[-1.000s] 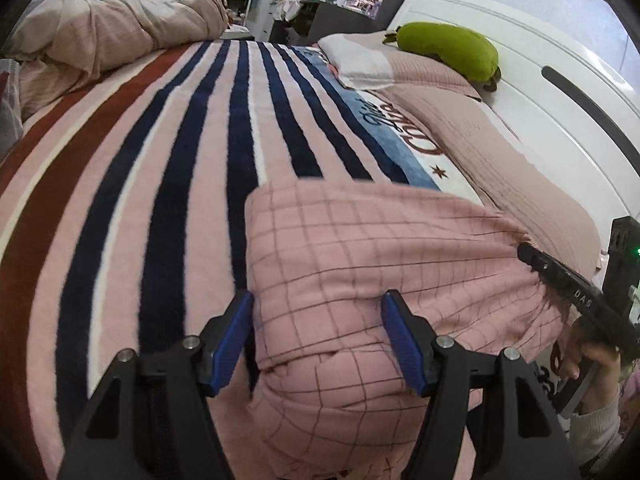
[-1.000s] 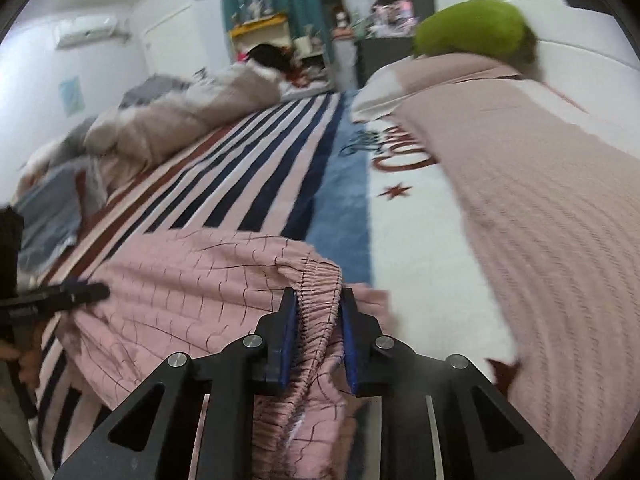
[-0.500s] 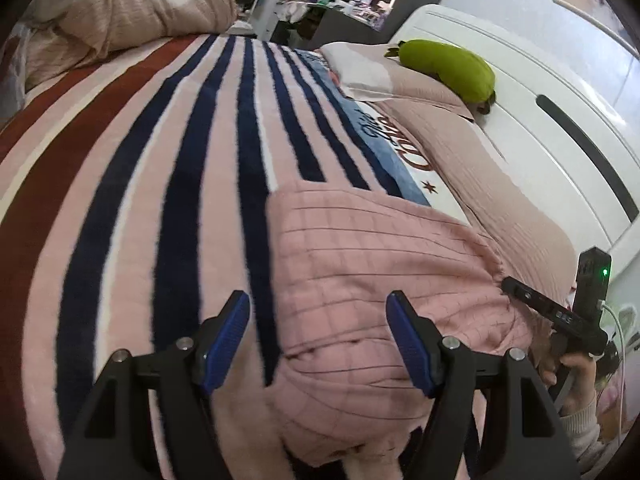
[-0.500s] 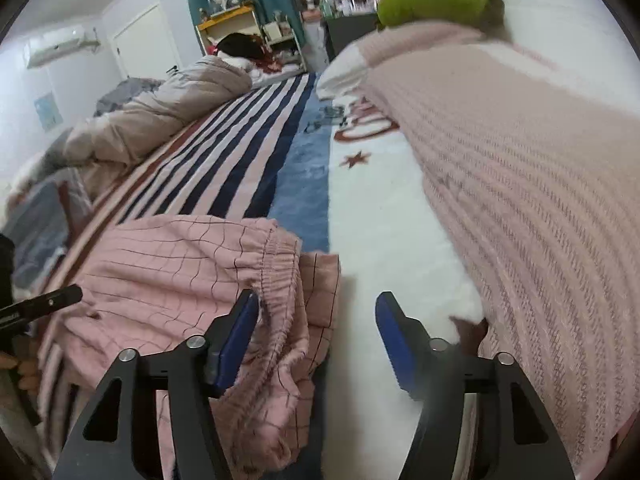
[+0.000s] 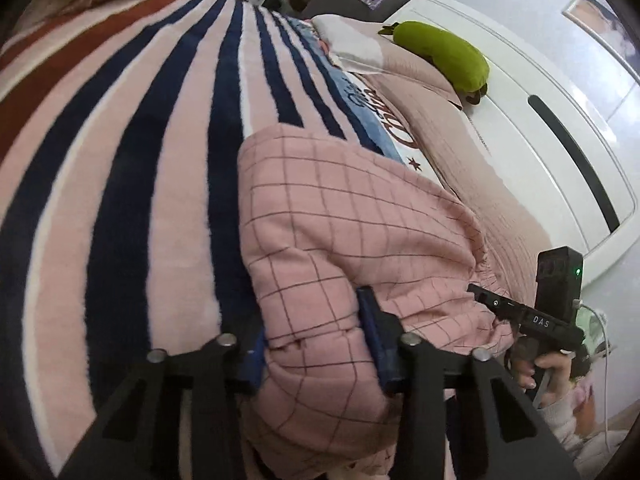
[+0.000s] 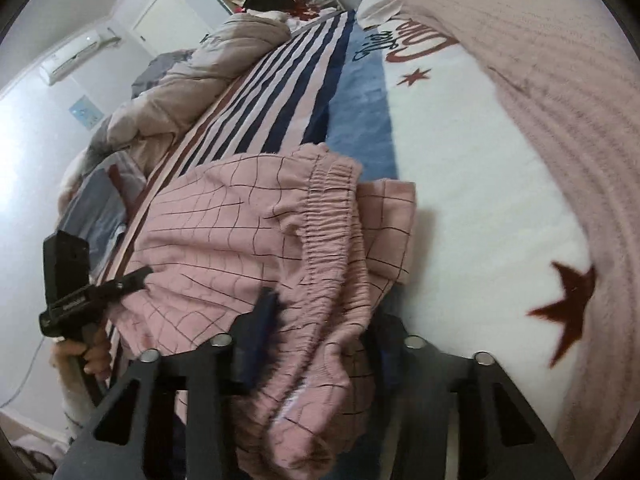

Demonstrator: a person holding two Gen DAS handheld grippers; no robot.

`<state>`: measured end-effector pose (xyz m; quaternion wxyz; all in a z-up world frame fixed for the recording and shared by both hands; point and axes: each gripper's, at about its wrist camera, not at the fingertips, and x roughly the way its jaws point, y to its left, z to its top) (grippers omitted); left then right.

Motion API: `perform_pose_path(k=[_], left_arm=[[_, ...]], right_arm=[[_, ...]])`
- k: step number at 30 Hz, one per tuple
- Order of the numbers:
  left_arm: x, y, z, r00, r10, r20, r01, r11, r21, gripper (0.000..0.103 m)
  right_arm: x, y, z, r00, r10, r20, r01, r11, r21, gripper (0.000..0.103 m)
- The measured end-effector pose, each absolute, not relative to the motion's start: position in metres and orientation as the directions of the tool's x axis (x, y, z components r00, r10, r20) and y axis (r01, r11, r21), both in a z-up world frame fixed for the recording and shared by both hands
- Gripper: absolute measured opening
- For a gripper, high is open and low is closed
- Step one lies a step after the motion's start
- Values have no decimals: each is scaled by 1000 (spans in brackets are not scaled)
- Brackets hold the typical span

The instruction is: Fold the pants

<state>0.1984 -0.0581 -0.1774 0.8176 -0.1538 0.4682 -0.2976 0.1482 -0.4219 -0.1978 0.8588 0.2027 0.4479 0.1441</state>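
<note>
Pink checked pants point(image 5: 340, 232) lie folded in a bundle on the striped bed blanket point(image 5: 120, 160); they also show in the right wrist view point(image 6: 240, 232), with the elastic waistband point(image 6: 332, 216) on top. My left gripper point(image 5: 316, 344) is open, its blue-padded fingers point(image 5: 372, 332) on either side of the pants' near fold. My right gripper point(image 6: 320, 344) is open, its fingers point(image 6: 260, 332) astride the waistband end hanging at the bed's edge. Each gripper shows in the other's view: the right one point(image 5: 532, 320) and the left one point(image 6: 80, 292).
A green plush pillow point(image 5: 444, 56) lies on a pink knitted cover point(image 5: 460, 152) by the white headboard point(image 5: 560, 120). A beige duvet point(image 6: 192, 76) is heaped at the far side. A white and blue blanket with red stars point(image 6: 460, 168) lies right of the pants.
My right gripper let go of the waistband and opened. Both grippers have moved down and forward over the pants, and the fabric now lies between their fingers.
</note>
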Motion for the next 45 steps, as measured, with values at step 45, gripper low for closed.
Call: perform_pose_path(k=[45], left_arm=[[36, 142, -38, 744, -423, -518, 302, 903, -305, 18]], right_arm=[[77, -204, -62, 636, 478, -606, -325, 878, 352, 14]])
